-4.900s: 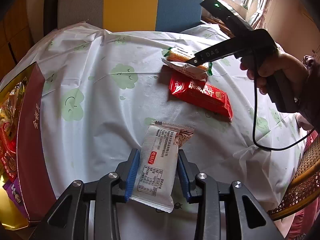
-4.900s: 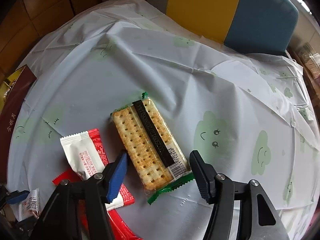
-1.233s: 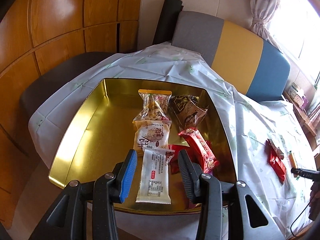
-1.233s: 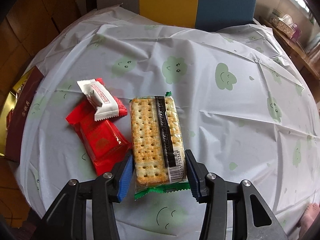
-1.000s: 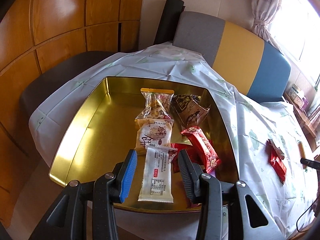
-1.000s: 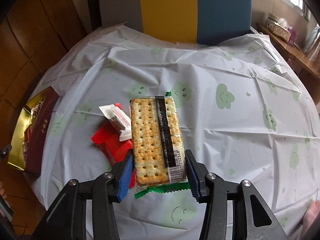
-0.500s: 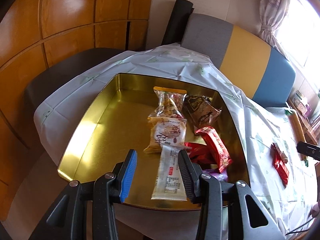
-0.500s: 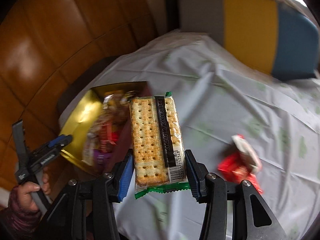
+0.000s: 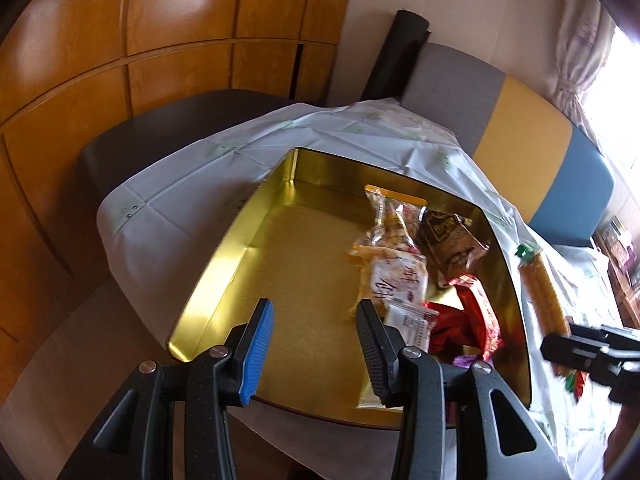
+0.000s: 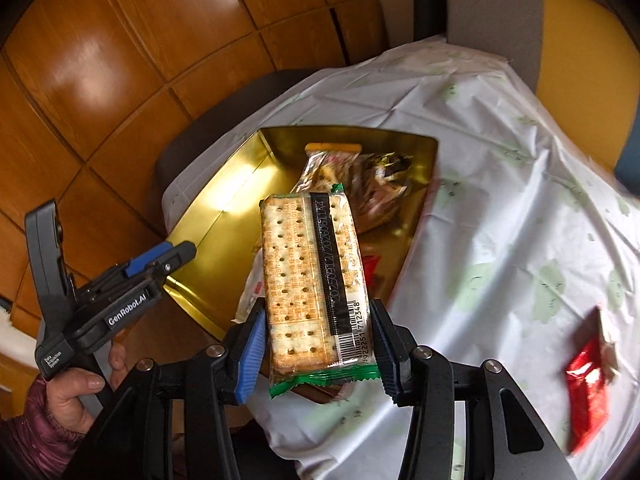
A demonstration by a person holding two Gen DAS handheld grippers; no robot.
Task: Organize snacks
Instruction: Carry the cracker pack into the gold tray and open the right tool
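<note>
Gripping the cracker pack (image 10: pixel 316 288) by its near end, the right claw (image 10: pixel 318 350) holds it lengthwise over the tin's (image 10: pixel 224 220) near corner, tin ahead. Left claw (image 9: pixel 316 344) gapes empty; its white packet (image 9: pixel 404 328) lies in the tin.

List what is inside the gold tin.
The gold tin holds a clear nut bag, a brown packet, red packets and a white packet. Anything beneath them is covered.
</note>
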